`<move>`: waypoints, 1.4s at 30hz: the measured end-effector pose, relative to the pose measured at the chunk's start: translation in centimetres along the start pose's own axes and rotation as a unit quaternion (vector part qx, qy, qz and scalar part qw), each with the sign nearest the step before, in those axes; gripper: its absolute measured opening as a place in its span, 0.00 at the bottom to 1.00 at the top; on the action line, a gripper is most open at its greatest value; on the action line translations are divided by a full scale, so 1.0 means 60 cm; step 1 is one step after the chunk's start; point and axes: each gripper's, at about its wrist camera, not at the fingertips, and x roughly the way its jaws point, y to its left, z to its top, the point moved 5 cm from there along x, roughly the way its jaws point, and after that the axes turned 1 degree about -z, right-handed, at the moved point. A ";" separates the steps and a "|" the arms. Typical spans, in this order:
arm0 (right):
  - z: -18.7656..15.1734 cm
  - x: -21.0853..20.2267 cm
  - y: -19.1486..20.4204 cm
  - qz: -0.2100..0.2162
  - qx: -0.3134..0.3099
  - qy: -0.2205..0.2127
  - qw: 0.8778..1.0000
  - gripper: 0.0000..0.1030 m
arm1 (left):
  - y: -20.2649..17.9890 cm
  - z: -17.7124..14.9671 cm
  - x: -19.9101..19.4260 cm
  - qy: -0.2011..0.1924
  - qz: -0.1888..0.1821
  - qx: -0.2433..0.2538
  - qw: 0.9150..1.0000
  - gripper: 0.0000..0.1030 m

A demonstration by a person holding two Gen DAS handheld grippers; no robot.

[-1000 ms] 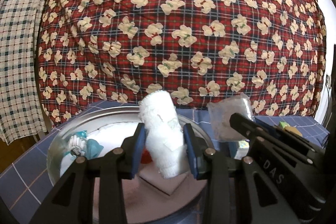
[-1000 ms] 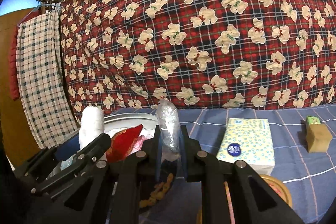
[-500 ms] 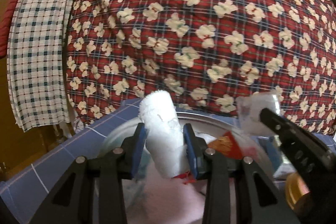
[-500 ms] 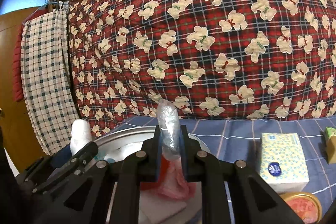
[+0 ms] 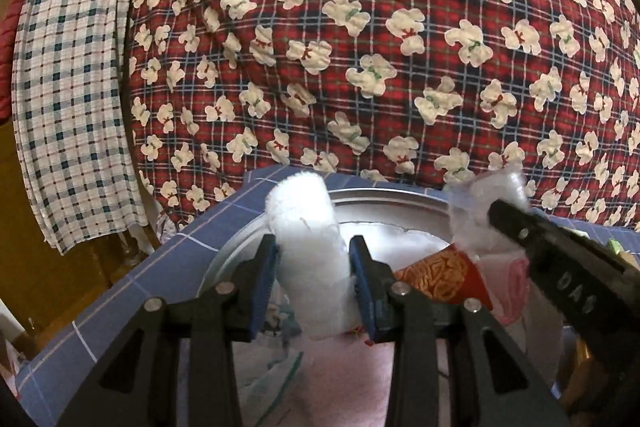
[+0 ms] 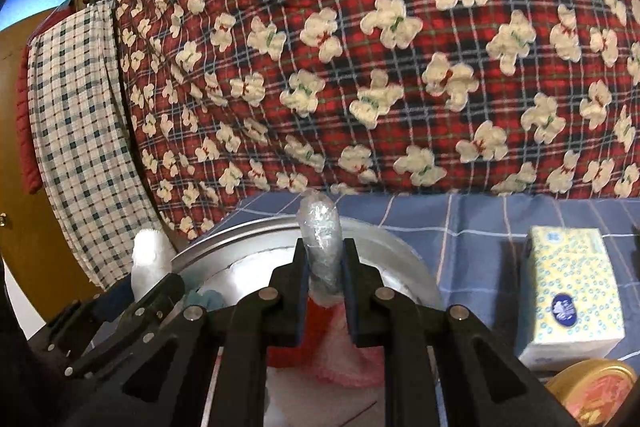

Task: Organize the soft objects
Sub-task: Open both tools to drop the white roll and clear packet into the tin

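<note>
Your left tongs (image 5: 314,283) pinch a fluffy white roll of cloth (image 5: 308,247) between their blue pads; the roll stands nearly upright, soft and nubbly, its rounded top rising above the fingertips and its lower end hanging below them. Your right tongs (image 6: 324,291) are pressed tight on a crinkled, clear plastic bag (image 6: 322,239), squeezed into a narrow, glossy upright wad that pokes up past the black fingers. Both bundles hang over a round, shiny metal basin (image 5: 400,197) with a smooth rolled rim. Inside it lie a white sheet, a pale pink fuzzy cloth (image 6: 348,359) and a stiff red packet (image 5: 440,277) with an orange pattern and a pointed corner. The basin sits on a worktop covered by a blue cloth (image 6: 460,223) with thin pale grid lines. To the right on that cloth stands a boxy yellow tissue pack (image 6: 572,291) dotted with small blue rings, and just in front of it a round gold-rimmed tin lid (image 6: 596,391). Behind everything bulges a red tartan quilt (image 6: 400,67) printed with cream bears, and to its left hangs a pleated checked cloth (image 5: 72,99) in white and dark green.
</note>
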 end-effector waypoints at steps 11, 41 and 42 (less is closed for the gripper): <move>-0.014 0.025 0.015 0.044 0.000 0.036 0.998 0.17 | -0.002 -0.009 0.002 0.008 0.022 0.018 1.000 0.35; -0.006 -0.104 -0.045 -0.105 -0.023 -0.152 0.983 0.84 | -0.027 -0.008 -0.056 -0.076 0.030 0.017 0.997 1.00; -0.008 -0.104 -0.046 -0.108 -0.027 -0.150 0.982 0.84 | -0.026 -0.008 -0.056 -0.075 0.030 0.014 0.997 1.00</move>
